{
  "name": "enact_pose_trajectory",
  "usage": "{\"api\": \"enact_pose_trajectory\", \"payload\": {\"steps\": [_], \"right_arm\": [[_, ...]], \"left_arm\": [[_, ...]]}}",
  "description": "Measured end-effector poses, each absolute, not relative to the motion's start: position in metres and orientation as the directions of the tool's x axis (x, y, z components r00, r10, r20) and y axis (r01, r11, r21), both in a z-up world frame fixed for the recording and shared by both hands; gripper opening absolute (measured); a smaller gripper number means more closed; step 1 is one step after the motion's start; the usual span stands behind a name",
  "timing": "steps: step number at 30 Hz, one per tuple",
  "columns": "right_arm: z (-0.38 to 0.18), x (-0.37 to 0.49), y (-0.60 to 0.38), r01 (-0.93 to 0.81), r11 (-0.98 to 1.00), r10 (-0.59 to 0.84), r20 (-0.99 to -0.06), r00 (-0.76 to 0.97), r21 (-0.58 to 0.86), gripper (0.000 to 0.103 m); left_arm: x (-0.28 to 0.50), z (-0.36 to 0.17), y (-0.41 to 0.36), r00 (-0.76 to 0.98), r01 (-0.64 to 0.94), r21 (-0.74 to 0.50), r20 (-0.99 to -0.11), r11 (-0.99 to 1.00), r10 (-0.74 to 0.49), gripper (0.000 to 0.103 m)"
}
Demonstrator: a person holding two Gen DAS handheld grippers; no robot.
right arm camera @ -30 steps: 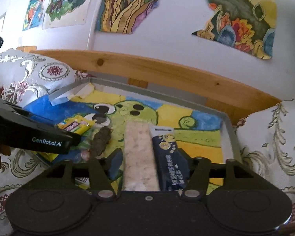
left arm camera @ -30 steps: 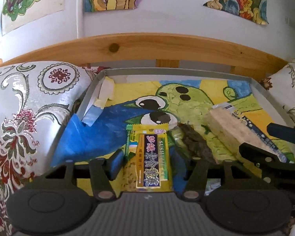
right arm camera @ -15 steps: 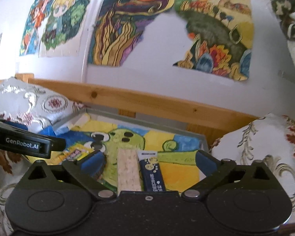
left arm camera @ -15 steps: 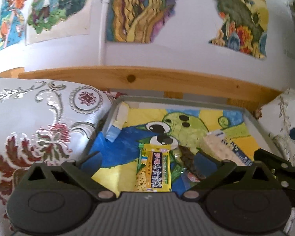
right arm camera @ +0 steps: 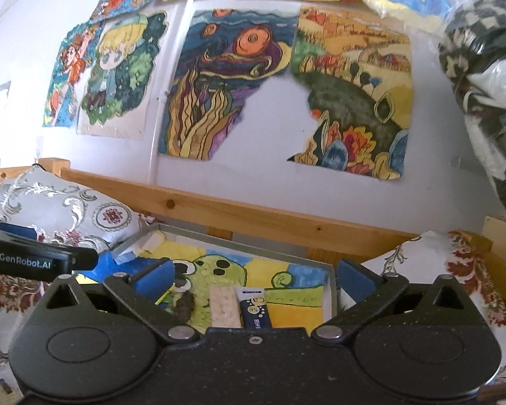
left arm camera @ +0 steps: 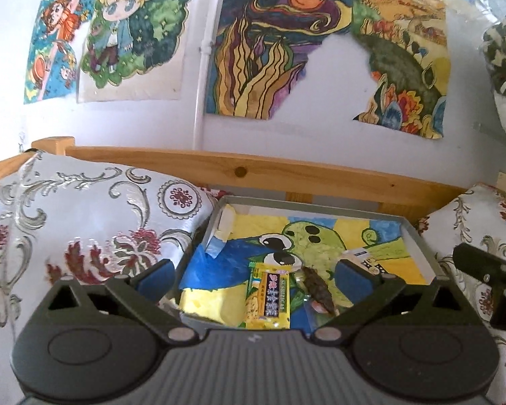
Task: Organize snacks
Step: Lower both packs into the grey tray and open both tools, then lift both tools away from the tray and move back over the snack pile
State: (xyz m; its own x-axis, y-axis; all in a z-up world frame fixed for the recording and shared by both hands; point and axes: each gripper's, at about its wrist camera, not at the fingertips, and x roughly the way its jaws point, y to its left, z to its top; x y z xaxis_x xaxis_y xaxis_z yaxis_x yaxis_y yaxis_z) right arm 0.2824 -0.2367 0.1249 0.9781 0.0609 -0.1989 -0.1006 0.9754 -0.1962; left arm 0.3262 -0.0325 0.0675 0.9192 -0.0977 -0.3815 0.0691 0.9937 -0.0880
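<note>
A grey-rimmed tray (left arm camera: 307, 204) lined with a cartoon drawing holds the snacks. In the left wrist view a yellow packet (left arm camera: 269, 298) lies flat beside a dark brown snack (left arm camera: 317, 288), with a blue-and-white packet (left arm camera: 364, 260) further right. My left gripper (left arm camera: 256, 275) hovers above the tray's near end, open and holding nothing. In the right wrist view a beige cracker bar (right arm camera: 223, 307) and a dark blue packet (right arm camera: 254, 307) lie side by side in the tray (right arm camera: 219, 236), next to the brown snack (right arm camera: 185, 303). My right gripper (right arm camera: 254, 278) is open above them.
Patterned cushions flank the tray: one on the left (left arm camera: 84, 222), one on the right (right arm camera: 438, 270). A wooden rail (left arm camera: 286, 175) runs behind it below a wall of drawings. The other gripper shows at the right edge (left arm camera: 485, 270) and the left edge (right arm camera: 33, 260).
Both grippers opened wide and drew back and up from the tray. The yellow packet, the cracker bar and the blue packet stay lying in the tray.
</note>
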Motion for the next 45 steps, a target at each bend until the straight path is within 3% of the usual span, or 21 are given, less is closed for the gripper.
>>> {"api": "enact_pose_trajectory", "payload": {"steps": [7, 22, 32, 45], "right_arm": [[0.134, 0.245, -0.237, -0.095, 0.976, 0.057, -0.189, 0.98, -0.197, 0.102], [0.14, 0.175, -0.238, -0.075, 0.978, 0.038, -0.185, 0.982, -0.197, 0.102], [0.113, 0.134, -0.239, -0.054, 0.985, 0.012, -0.25, 0.968, -0.164, 0.102], [0.065, 0.096, -0.227, -0.055, 0.982, -0.014, -0.361, 0.933, -0.18, 0.102]], "left_arm": [[0.286, 0.077, -0.031, 0.928, 0.081, -0.086, -0.356, 0.993, -0.106, 0.103], [0.218, 0.083, -0.026, 0.913, 0.105, -0.07, -0.388, 0.992, -0.124, 0.103], [0.172, 0.069, -0.024, 0.895, 0.141, -0.012, -0.425, 0.99, -0.133, 0.103], [0.143, 0.024, -0.014, 0.83, 0.158, 0.024, -0.545, 0.987, -0.119, 0.103]]}}
